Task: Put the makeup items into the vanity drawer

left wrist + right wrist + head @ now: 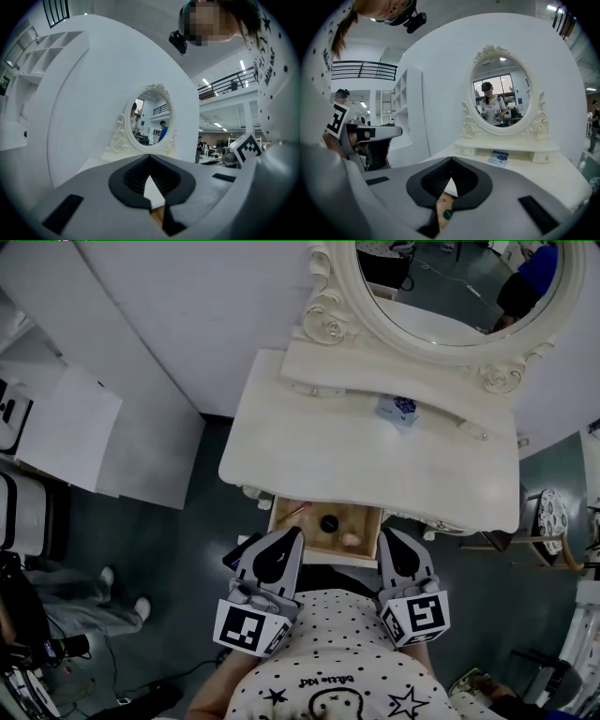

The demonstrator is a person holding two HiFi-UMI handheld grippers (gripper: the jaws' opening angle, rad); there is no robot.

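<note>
While left claw [294, 534], right claw [385, 534] sit closed, drawer [362, 518] open (stocked)

We see a curved white wall [178, 306] behind a cream vanity table [309, 442] with an ornate oval mirror [450, 287], all on a dark grey floor [197, 540]. To the left stands a white shelving unit [44, 47]. On the far right, strip lights [242, 64] glow above a railed balcony [225, 83].

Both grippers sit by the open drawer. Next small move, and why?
Probably open the right gripper and reach toward the small blue-and-white box below the mirror. It looks like the only item on the tabletop; the drawer already holds others, and this gripper is shut and empty.
</note>
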